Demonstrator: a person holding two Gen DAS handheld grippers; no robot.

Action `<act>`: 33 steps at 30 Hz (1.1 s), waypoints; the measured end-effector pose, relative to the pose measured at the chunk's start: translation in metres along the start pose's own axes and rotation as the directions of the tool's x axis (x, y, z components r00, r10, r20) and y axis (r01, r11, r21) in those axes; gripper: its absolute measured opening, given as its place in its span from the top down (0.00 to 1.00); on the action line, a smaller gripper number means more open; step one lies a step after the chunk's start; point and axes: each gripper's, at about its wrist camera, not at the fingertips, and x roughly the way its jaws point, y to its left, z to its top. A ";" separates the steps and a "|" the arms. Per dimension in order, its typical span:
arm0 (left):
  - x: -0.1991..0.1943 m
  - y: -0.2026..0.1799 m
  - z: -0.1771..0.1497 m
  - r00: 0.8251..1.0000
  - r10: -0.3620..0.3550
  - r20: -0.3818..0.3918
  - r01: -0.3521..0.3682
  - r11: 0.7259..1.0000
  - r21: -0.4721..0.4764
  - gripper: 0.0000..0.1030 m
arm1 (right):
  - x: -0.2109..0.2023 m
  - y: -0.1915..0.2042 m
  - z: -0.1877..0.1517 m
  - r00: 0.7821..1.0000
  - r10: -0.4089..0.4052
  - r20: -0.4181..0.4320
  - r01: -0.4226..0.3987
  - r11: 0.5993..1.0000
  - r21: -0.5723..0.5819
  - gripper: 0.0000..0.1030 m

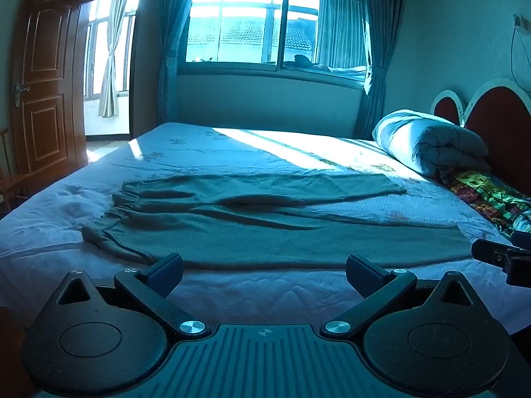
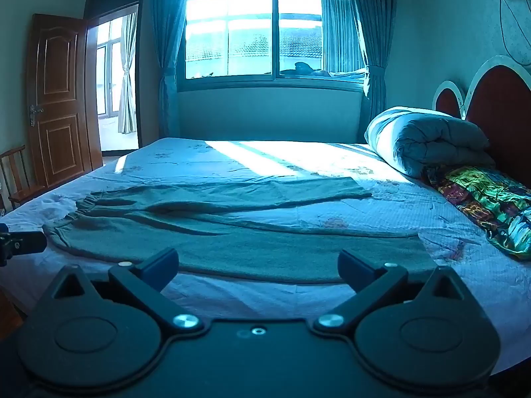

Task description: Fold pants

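the pants (image 1: pixel 265 225) lie spread flat across the bed (image 1: pixel 205 295), unfolded, waistband (image 1: pixel 122 205) at about 9 o'clock in the left wrist view, both legs running toward 3 o'clock, near leg (image 1: pixel 298 245) close to the bed's front edge, far leg (image 1: pixel 282 184) angled off behind it with a wedge of sheet between the hems. left gripper (image 1: pixel 264 273) hangs just short of the near leg's long edge, jaws wide apart, holding nothing. right gripper (image 2: pixel 259 267) same deal, spread wide, empty, aimed at the near leg further toward the hem (image 2: pixel 418 248). likely step: first grasp for a lengthwise fold, near leg over far leg. to do it well, judge that each gripper should pinch only the near edge, one by the waistband, one by the hem, both cloth layers caught, then lift together and carry toward 12 o'clock so the legs stack and the edges line up; uneven lift would probably skew the crease. room: plenty of open sheet beyond the pants at 12 o'clock, sunlit patch there. rolled duvet (image 1: pixel 428 142) and patterned cloth (image 1: pixel 491 199) sit at 2 to 3 o'clock by the headboard (image 1: pixel 497 122), near the hems, so keep the right side low and short. front bed edge sits just beside the near leg, little slack there.
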 end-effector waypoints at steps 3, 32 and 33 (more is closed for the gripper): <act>-0.001 0.001 0.000 1.000 -0.001 0.002 0.001 1.000 0.000 0.00 | 0.000 0.000 0.000 1.000 0.001 0.002 -0.001 1.000 -0.001 0.06; 0.007 -0.002 -0.004 1.000 -0.002 -0.017 0.003 1.000 0.017 0.00 | 0.004 -0.001 -0.003 1.000 0.003 -0.017 -0.003 1.000 -0.009 0.06; 0.007 -0.002 -0.005 1.000 -0.002 -0.018 0.002 1.000 0.017 0.00 | 0.004 -0.001 -0.002 1.000 0.003 -0.017 -0.003 1.000 -0.010 0.06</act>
